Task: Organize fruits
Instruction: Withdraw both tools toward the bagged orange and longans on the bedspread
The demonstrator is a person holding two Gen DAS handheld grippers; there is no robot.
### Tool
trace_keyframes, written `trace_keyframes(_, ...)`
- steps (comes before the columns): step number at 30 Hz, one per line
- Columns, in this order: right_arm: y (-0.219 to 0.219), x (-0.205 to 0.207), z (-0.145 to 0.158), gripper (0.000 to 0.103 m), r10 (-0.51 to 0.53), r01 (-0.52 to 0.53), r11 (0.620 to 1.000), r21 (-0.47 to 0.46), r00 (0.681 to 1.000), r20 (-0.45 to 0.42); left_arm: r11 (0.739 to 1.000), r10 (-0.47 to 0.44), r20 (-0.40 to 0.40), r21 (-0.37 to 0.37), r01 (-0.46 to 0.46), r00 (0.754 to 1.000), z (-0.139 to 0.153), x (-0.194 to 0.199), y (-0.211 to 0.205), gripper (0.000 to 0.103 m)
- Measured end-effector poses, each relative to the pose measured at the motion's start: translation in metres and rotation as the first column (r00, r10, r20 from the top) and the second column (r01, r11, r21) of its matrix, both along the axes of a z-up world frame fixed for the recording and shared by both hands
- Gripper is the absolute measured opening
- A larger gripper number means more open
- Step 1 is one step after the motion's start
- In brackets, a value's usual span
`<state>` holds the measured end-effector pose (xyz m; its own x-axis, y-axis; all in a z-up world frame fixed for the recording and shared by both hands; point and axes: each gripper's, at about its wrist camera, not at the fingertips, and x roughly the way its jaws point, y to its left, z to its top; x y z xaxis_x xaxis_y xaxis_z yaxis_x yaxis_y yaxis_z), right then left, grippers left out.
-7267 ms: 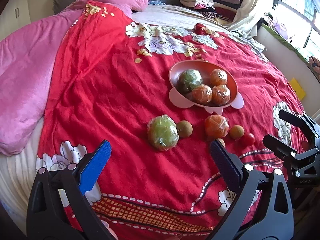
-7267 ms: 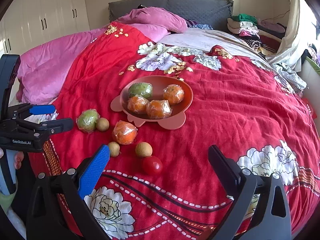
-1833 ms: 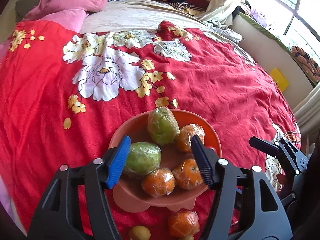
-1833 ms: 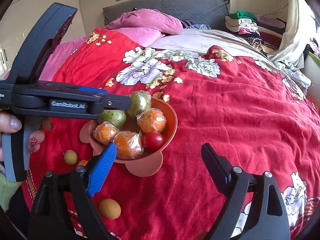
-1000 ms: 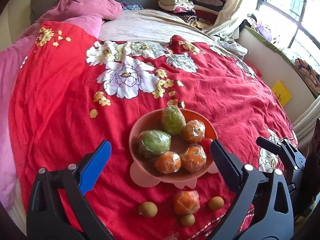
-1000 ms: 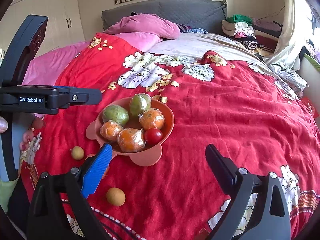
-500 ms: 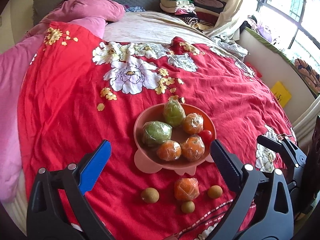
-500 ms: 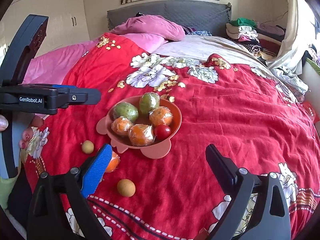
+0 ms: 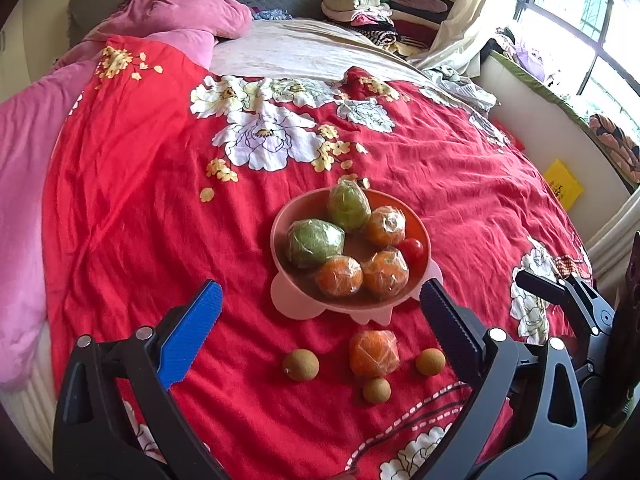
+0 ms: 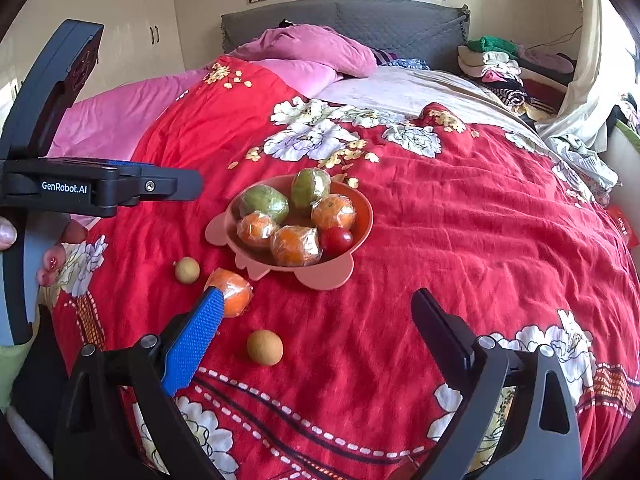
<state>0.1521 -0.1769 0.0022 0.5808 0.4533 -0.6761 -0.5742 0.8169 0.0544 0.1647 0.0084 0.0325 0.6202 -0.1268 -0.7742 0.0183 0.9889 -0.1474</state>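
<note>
A pink bowl (image 9: 282,236) (image 10: 362,210) on the red bedspread holds two wrapped green fruits (image 9: 315,242), three wrapped oranges (image 9: 339,276) and a red tomato (image 9: 412,250). On the spread in front of it lie one wrapped orange (image 9: 374,352) (image 10: 236,294) and three small brown round fruits (image 9: 301,365) (image 10: 265,347). My left gripper (image 9: 320,320) is open and empty, held above and behind the loose fruits. My right gripper (image 10: 316,320) is open and empty, to the right of them.
The red flowered bedspread (image 9: 160,208) covers the bed. A pink quilt (image 9: 20,152) lies along the left side and pink pillows (image 10: 316,50) at the headboard. Folded clothes (image 10: 500,64) are stacked at the far right. The bed's edge is near the right gripper (image 9: 568,300).
Both grippers have pulled back from the bowl toward the bed's near edge and stayed open. The second green fruit and the tomato, once on the spread, now lie in the bowl.
</note>
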Motion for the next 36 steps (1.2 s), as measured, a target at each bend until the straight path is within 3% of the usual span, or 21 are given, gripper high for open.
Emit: trace_keyframes(36, -0.005, -0.03, -0.027, 0.092, 0.034, -0.035, 0.999, -0.016, 0.998, -0.047, 0.995, -0.065, -0.085, 0.069, 0.071, 0.994, -0.033, -0.029, -0.025, 0.093)
